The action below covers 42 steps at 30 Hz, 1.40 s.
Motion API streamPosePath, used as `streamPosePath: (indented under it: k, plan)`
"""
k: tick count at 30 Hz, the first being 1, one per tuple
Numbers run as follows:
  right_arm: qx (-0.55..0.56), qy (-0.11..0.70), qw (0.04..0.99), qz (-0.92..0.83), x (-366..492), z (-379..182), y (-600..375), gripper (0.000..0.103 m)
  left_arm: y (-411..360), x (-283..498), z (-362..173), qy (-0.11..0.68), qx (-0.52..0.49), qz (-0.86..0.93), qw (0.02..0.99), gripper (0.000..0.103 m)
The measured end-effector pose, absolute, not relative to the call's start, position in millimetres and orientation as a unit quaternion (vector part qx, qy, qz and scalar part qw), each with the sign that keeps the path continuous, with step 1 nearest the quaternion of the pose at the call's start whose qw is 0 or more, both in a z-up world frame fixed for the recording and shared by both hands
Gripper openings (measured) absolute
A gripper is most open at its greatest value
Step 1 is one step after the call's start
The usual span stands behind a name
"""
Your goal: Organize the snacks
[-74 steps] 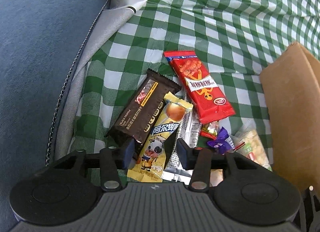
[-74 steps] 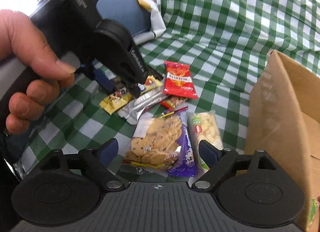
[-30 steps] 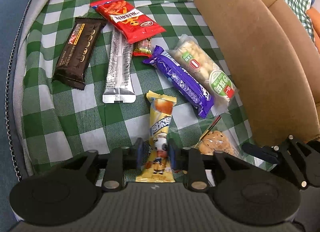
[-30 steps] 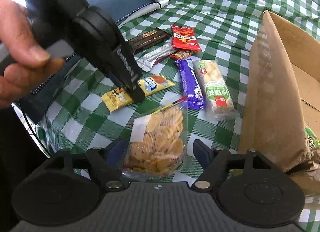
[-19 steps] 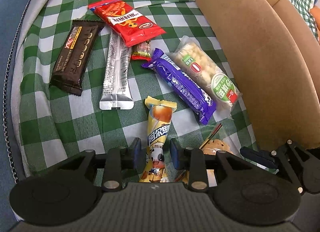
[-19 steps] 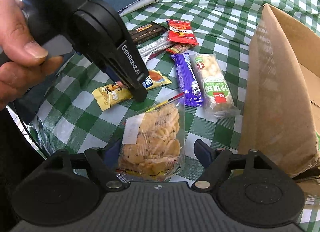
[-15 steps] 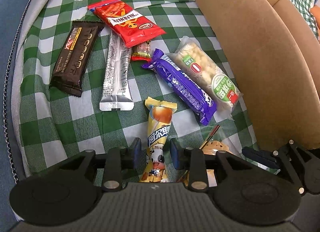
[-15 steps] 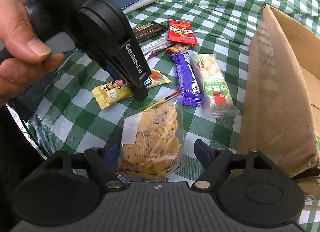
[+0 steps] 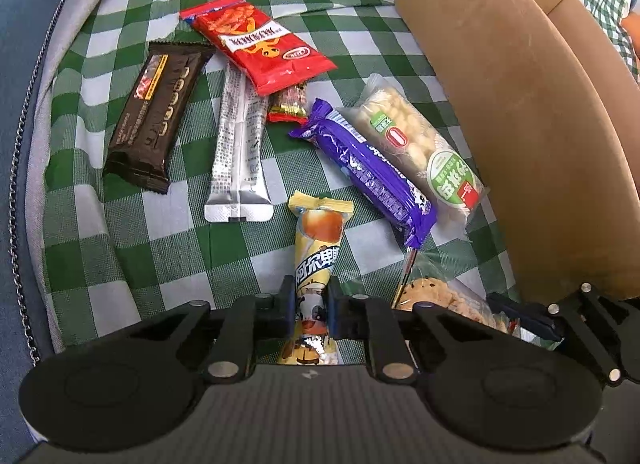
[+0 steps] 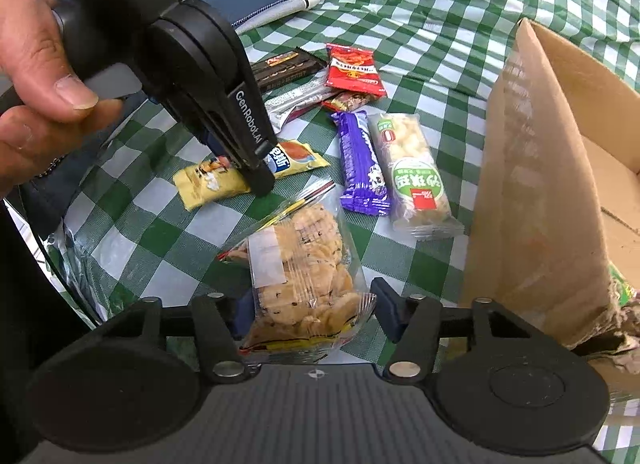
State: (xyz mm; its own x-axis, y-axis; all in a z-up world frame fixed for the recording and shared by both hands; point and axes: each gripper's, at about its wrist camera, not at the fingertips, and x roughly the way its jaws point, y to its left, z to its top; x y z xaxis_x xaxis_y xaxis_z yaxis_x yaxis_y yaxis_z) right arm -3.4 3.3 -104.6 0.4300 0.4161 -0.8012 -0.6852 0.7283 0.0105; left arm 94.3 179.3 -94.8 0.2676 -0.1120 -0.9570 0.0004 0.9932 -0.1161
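- The left tool point(image 9: 310, 306) has gone from loosely straddling the yellow candy packet point(image 9: 316, 260) to pinching it; its jaws are closing, and the pads now press the wrapper's narrow waist on both sides.
- The right tool point(image 10: 312, 310) has also narrowed. A moment ago its jaws stood wide of the clear cookie bag point(image 10: 302, 264); now they are closing, with the pads touching the bag's near end on either side.
- Neither packet has left the cloth: the yellow one lies flat, running straight ahead of the left tool, and the cookie bag lies straight ahead of the right one.
- My reading: both pick-ups are at the grip stage, so two snacks look ready to lift and carry to the cardboard box point(image 10: 536, 183), which stands open to the right of both tools.
- Ahead of the left tool, untouched, lie a purple biscuit bar point(image 9: 364, 167) with a clear pack of pale puffs point(image 9: 416, 143) just beside it, a silver sachet point(image 9: 240, 159), a dark chocolate bar point(image 9: 158, 115), a red snack packet point(image 9: 260, 47) and a small candy point(image 9: 288, 103) tucked at the red packet's near edge.
- The bench wears a rumpled green-and-white checked cloth point(image 9: 140, 248); its folds could snag a wrapper's edge.
- Left of the left tool are a blue cushioned seat point(image 9: 24, 43) and a thin chain point(image 9: 24, 167) along the cloth's edge.
- The person's hand point(image 10: 36, 75) grips the left tool's handle.
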Motion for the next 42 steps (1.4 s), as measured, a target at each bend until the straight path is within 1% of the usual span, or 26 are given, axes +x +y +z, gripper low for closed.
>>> streamPosePath:
  k: [10,17,20,28,32,36,39,42]
  plan:
    - [-0.154,0.365,0.861,0.318,-5.1,-83.7,-5.4,0.048,191.0,93.7,-76.4,0.563,-0.088,-0.026,0.821,0.014]
    - [-0.141,0.335,0.878,0.312,-6.7,-71.3,-10.7,0.046,197.5,91.2,-62.3,0.53,-0.11,-0.022,0.84,0.013]
    - [-0.135,0.315,0.886,0.312,-7.3,-62.8,-12.6,0.046,202.0,88.2,-52.0,0.505,-0.122,-0.015,0.855,0.013]
    - [-0.089,0.276,0.906,0.308,8.5,-16.6,-33.0,0.046,212.9,80.9,-22.1,0.428,-0.155,0.019,0.89,0.013]
    - [-0.058,0.244,0.921,0.297,27.5,15.3,-60.5,0.046,211.5,76.9,-7.5,0.39,-0.163,0.026,0.906,0.013]
    - [-0.053,0.199,0.942,0.267,50.3,37.3,-100.9,0.046,198.3,74.1,4.9,0.358,-0.156,0.019,0.92,0.013]
    - [-0.051,0.181,0.955,0.23,69.2,36.7,-136.8,0.046,183.8,72.9,13.0,0.334,-0.152,0.011,0.93,0.013]
    - [-0.027,0.189,0.964,0.185,82.8,22.8,-171.7,0.046,162.6,70.3,20.6,0.309,-0.141,0.001,0.941,0.013]
